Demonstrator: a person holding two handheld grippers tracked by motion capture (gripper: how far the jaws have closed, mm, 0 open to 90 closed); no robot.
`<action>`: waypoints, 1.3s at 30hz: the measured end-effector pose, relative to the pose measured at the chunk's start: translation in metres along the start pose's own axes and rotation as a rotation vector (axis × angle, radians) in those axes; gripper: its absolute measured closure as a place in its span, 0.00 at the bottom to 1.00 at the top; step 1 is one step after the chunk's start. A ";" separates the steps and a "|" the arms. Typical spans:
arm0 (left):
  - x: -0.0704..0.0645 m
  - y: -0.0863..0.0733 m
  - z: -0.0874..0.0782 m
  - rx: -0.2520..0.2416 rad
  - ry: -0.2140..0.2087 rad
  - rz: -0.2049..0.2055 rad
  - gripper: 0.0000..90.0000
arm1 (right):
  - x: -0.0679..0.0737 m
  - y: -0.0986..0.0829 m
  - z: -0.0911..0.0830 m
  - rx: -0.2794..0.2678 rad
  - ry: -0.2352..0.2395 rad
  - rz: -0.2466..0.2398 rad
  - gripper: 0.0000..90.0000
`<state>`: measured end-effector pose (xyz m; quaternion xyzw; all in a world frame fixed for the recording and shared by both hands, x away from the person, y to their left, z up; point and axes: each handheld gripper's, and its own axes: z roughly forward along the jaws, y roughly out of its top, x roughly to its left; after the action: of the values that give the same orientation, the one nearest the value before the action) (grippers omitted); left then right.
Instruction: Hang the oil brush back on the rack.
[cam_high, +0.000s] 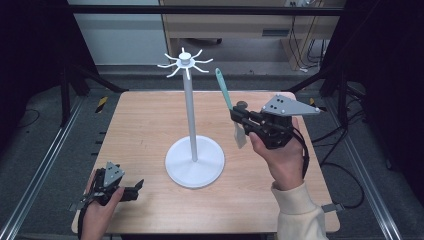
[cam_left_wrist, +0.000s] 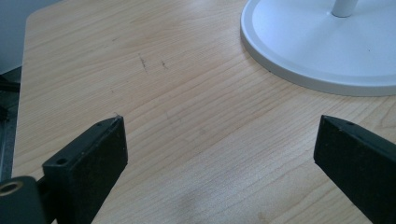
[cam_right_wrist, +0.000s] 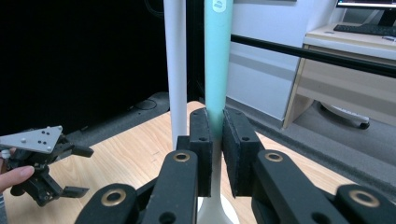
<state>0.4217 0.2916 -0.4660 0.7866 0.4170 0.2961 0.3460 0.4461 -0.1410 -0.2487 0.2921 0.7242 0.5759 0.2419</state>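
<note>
1. The right gripper (cam_high: 239, 118) is closed on a spatula (cam_high: 226, 95) with a green handle. Its jaws clamp the handle low down, near the pale blade, so the long upper part stays free.
2. The spatula is in the air above the right half of the table (cam_high: 145, 120), lifted well off the wood. It stands almost upright, with the handle end up and leaning a little toward the stand (cam_high: 190, 110).
3. I judge it is held this way because the work is to hang it. The hooks (cam_high: 185, 64) spread out at the top of the white pole, and the handle end must reach one of them.
4. In the right gripper view the green handle (cam_right_wrist: 218, 60) rises just beside the white pole (cam_right_wrist: 175, 70), apart from it. The handle end is not on a hook yet.
5. The left gripper (cam_high: 131, 190) rests low at the near left corner of the table. Its jaws stand wide apart with nothing between them, as the left gripper view shows, and the round white base (cam_left_wrist: 317, 51) lies near in front.
6. This hand seems to wait aside, so that the path to the stand is free.
</note>
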 end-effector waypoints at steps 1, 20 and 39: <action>0.000 0.000 0.000 0.001 0.000 0.000 0.03 | 0.000 0.001 0.000 -0.001 0.001 -0.002 0.92; 0.000 0.000 0.000 -0.004 -0.006 0.002 0.03 | 0.012 0.004 -0.003 -0.042 0.004 -0.038 0.92; -0.001 0.000 0.000 0.000 -0.006 0.007 0.03 | 0.012 0.007 0.010 -0.009 0.017 -0.045 0.92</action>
<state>0.4215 0.2903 -0.4660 0.7889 0.4135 0.2950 0.3459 0.4455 -0.1248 -0.2438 0.2699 0.7300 0.5761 0.2498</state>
